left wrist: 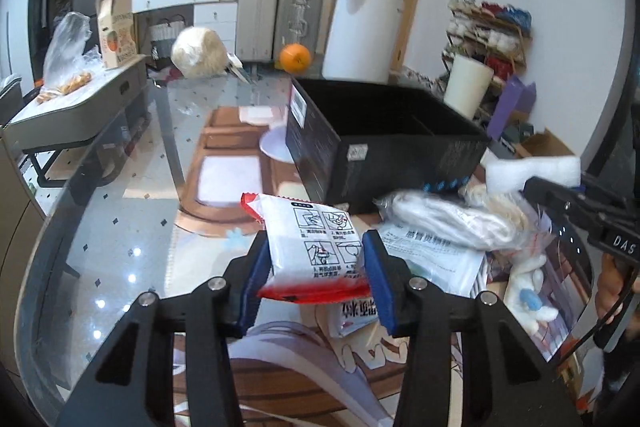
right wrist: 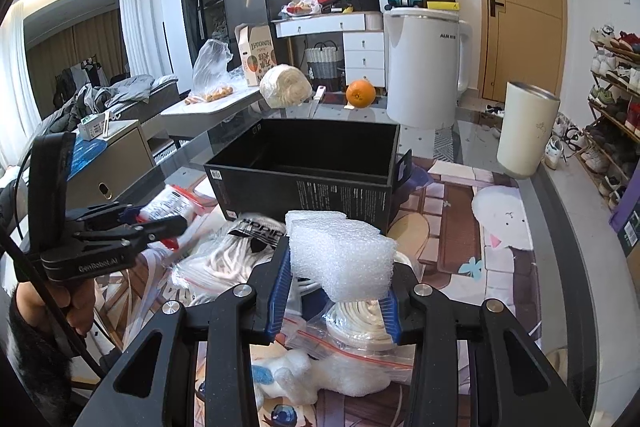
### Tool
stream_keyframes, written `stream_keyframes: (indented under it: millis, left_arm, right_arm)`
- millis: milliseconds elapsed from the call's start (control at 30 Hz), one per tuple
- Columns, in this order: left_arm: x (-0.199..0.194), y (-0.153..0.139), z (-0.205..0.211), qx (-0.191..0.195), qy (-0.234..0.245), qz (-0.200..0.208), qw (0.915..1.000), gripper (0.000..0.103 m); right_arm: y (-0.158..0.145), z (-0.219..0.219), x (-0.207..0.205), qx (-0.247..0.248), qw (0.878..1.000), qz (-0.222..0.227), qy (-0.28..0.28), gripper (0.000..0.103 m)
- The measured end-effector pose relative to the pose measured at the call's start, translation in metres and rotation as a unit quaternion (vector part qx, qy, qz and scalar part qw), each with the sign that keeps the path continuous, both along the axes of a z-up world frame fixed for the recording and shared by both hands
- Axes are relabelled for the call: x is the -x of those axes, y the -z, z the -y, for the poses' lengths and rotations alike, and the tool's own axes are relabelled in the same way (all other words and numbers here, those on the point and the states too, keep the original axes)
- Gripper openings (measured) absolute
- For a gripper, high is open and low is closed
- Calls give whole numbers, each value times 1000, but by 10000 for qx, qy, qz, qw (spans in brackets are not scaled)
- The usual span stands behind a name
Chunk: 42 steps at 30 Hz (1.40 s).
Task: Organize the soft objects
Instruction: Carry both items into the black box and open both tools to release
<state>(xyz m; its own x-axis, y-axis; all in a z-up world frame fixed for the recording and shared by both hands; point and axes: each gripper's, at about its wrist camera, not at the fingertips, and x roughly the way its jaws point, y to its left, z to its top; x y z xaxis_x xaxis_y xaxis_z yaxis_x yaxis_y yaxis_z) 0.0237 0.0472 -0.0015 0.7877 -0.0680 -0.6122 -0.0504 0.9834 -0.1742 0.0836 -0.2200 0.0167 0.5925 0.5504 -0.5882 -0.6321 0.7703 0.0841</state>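
The left gripper (left wrist: pixel 316 267) was clamped on a white, red-edged soft packet (left wrist: pixel 316 251), raised above the glass table (left wrist: pixel 120 227). The right gripper (right wrist: pixel 336 291) gripped a white foam block (right wrist: pixel 340 255) above bagged white cords (right wrist: pixel 360 319), just beside the open black cardboard box (right wrist: pixel 312 195).

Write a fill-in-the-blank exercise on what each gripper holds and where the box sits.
1. The left gripper is shut on a white packet with ____ sealed edges.
2. The right gripper is shut on a block of white ____.
3. The black box on the table stands open, with no ____ on it.
4. The round fruit beyond the box is ____ in colour.

Missing words: red; foam; lid; orange
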Motion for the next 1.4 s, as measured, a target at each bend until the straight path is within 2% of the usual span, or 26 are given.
stream_keyframes:
  millis: [300, 567, 767, 967, 1400]
  left_arm:
    - [5, -26, 2, 84, 50, 515, 9986, 45]
    - [-13, -41, 16, -24, 262, 665, 9974, 45]
    - [-33, -50, 23, -96, 362, 703, 9968, 45]
    - [-57, -55, 28, -217, 438, 720, 9962, 45]
    - [-101, -35, 29, -349, 530, 382, 9973, 45]
  right_arm:
    - [-16, -3, -1, -36, 9996, 262, 3, 39]
    - [-28, -17, -13, 7, 9993, 376, -80, 39]
    - [-33, -32, -35, 82, 9992, 376, -115, 39]
    - [-26, -48, -65, 259, 9991, 294, -152, 39]
    - [-8, -81, -104, 532, 9982, 113, -258, 39]
